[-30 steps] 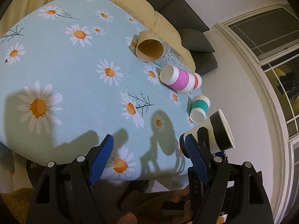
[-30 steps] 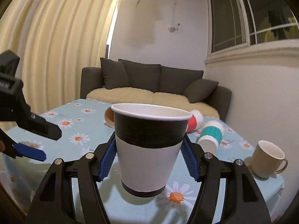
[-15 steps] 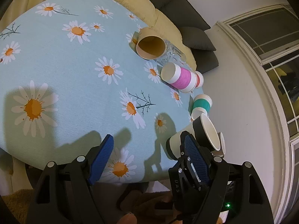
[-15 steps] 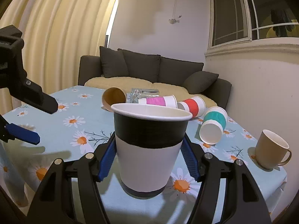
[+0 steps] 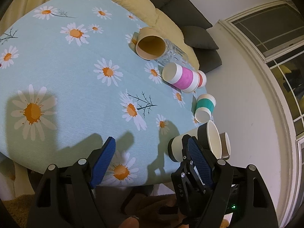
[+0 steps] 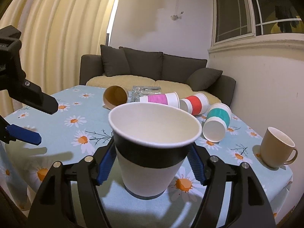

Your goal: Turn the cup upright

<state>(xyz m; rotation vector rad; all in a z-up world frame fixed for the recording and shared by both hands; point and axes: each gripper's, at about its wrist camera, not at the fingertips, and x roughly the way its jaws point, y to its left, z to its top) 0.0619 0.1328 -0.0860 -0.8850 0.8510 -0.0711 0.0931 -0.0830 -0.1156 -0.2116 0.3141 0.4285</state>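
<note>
**Inspector:** Since the half-second-earlier frames, the black-banded paper cup has been lowered and tipped so its mouth now faces the right wrist camera; its base looks to be on or just above the counter. It stands mouth-up, near the counter's front edge, well in front of the teal-banded cup.

**Clerk:** Claw states?

**Inspector:** Right claw has both blue pads against the cup's sides, closed on it. Left claw is spread wide, holding nothing, hovering over the counter's front edge, to the left of the black-banded cup.

**Clerk:** Step in hand?

**Inspector:** Judged: setting down, the flip itself is done. Next move calls for confirming the base sits flat, then spreading the right claw evenly and retreating straight back. A light paper cup could tip if one pad drags. The teal, red and pink-banded cups lie on their sides beyond it.
</note>
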